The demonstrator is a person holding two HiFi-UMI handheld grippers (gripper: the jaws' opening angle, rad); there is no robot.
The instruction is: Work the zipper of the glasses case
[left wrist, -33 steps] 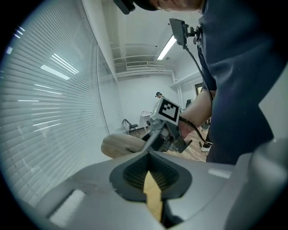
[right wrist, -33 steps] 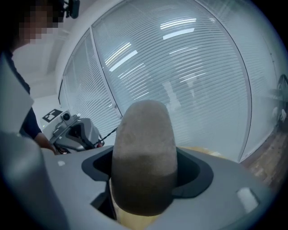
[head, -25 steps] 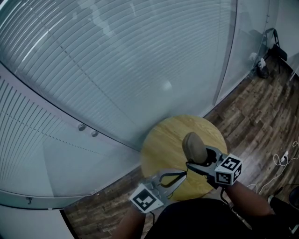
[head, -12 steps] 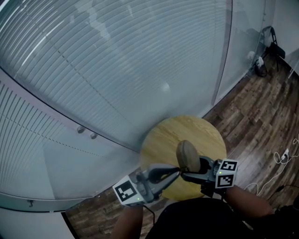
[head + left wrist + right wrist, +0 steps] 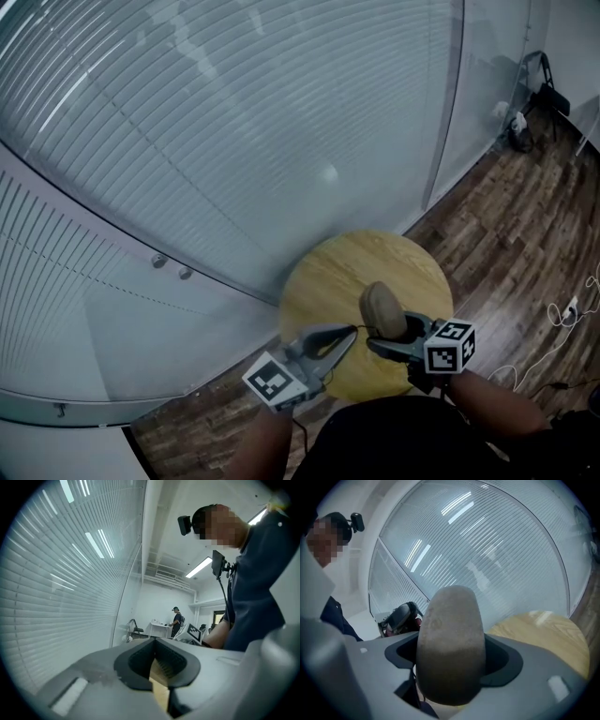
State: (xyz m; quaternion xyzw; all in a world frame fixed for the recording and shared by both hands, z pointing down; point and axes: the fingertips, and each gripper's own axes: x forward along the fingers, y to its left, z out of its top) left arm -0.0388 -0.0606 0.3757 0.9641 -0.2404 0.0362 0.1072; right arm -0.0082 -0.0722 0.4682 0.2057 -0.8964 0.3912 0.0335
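The right gripper [image 5: 451, 665] clamps its jaws on either side of the brown glasses case [image 5: 450, 634], held upright at the lower centre of the head view, over the near edge of a round wooden table [image 5: 323, 281]. To its left, the left gripper [image 5: 157, 663] has its jaws pressed together, tips just beside the case's left edge; whether they pinch the zipper cannot be made out. A glass wall with blinds [image 5: 216, 141] fills the upper left, and a wood-plank floor [image 5: 506, 216] runs along the right.

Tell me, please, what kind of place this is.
Probably an office or lab workspace: a long glass wall with blinds, wood-pattern flooring, a round wooden table, plus ceiling strip lights and a white desk farther back.
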